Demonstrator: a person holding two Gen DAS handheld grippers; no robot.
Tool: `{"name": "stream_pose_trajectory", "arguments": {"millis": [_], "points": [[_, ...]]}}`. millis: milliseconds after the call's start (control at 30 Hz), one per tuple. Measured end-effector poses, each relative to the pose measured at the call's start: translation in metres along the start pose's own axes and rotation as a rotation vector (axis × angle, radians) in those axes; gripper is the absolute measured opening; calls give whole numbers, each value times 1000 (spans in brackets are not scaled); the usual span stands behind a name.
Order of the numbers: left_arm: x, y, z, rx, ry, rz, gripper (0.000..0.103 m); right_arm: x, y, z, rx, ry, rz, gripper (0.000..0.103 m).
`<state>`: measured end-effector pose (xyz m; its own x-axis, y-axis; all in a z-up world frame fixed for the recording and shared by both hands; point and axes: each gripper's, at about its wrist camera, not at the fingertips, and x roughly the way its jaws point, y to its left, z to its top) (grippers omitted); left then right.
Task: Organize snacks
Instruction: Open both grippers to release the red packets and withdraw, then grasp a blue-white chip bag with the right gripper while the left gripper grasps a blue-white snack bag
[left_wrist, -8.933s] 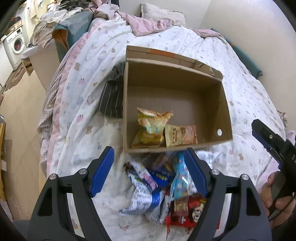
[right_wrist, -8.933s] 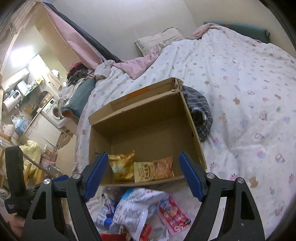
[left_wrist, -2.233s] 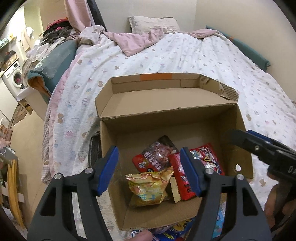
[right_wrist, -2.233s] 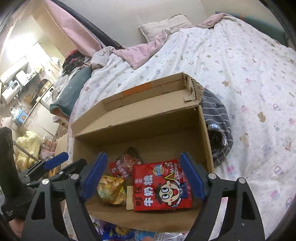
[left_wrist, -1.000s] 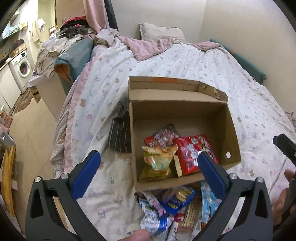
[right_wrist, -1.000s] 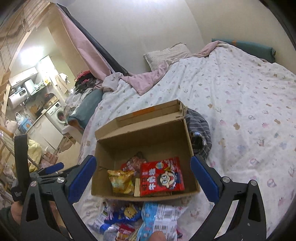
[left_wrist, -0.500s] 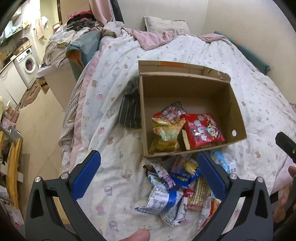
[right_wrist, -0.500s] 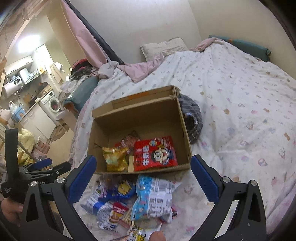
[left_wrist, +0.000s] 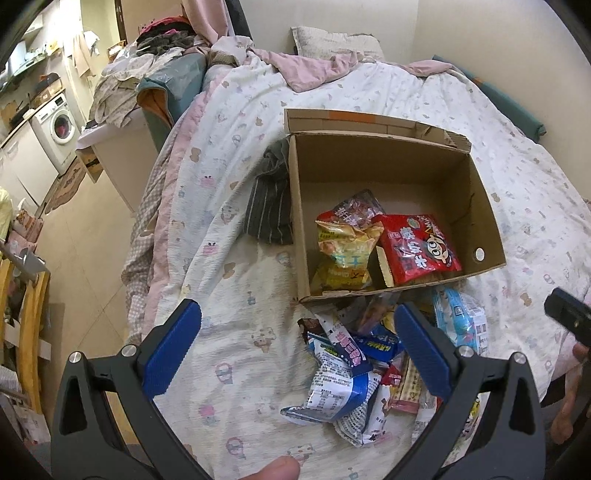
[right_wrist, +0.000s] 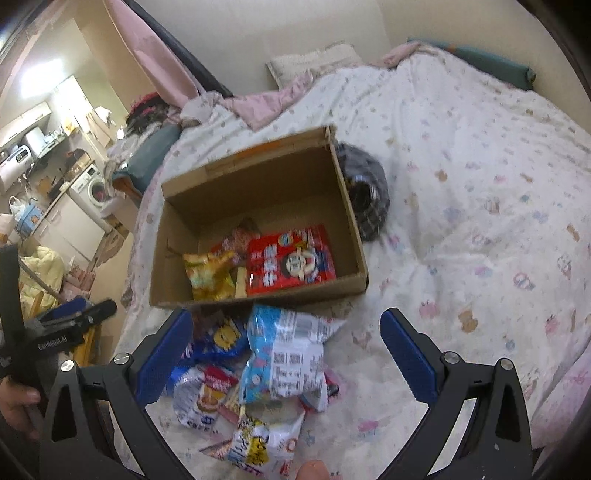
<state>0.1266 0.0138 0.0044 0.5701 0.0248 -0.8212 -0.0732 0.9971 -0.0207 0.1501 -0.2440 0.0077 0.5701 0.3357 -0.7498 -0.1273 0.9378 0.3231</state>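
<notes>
An open cardboard box (left_wrist: 484, 218) (right_wrist: 354, 236) stands on the bed. It holds a red snack bag (left_wrist: 417, 247) (right_wrist: 291, 258), a yellow bag (left_wrist: 345, 251) (right_wrist: 208, 275) and a dark red pack (left_wrist: 354, 208). A pile of loose snack packs (left_wrist: 351, 365) (right_wrist: 280, 354) lies on the quilt in front of the box. My left gripper (left_wrist: 297, 350) is open and empty above the pile's left part. My right gripper (right_wrist: 286, 350) is open and empty above a light-blue bag (right_wrist: 284, 358).
A dark striped cloth (left_wrist: 269, 206) (right_wrist: 365, 192) lies against the box's side. The bed's edge and bare floor (left_wrist: 88, 243) are to the left. A pillow (left_wrist: 332, 40) and pink blanket lie at the bed's head. A washing machine (left_wrist: 55, 122) stands far left.
Both grippers have pulled back from the box and dropped lower towards the snack pile. Both stay wide open and empty. The box contents have not changed.
</notes>
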Motion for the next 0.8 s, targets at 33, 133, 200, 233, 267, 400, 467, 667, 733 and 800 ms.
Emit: {"name": "stream_pose_trajectory", "arguments": {"millis": [33, 133, 200, 233, 267, 400, 467, 667, 733, 800], "points": [[2, -1, 0, -2, 6, 0, 103, 2, -2, -2, 5, 11, 8, 103], [5, -4, 1, -9, 21, -4, 103, 6, -7, -7, 27, 35, 21, 103], [6, -6, 1, -9, 21, -4, 103, 10, -16, -9, 62, 61, 28, 103], [6, -7, 1, -9, 22, -5, 103, 11, -18, -9, 74, 69, 28, 103], [7, -7, 1, -11, 24, -7, 103, 13, -22, -10, 91, 83, 21, 103], [12, -6, 2, -19, 43, -9, 103, 26, -41, -12, 176, 163, 20, 103], [15, -5, 3, -25, 53, -7, 103, 37, -46, -16, 212, 230, 25, 103], [20, -1, 4, -51, 77, -22, 103, 71, -29, -24, 188, 368, 58, 103], [19, 0, 4, -53, 74, -24, 103, 80, -28, -24, 211, 389, 79, 103], [18, 1, 4, -51, 71, -25, 103, 95, -30, -25, 244, 429, 60, 103]]}}
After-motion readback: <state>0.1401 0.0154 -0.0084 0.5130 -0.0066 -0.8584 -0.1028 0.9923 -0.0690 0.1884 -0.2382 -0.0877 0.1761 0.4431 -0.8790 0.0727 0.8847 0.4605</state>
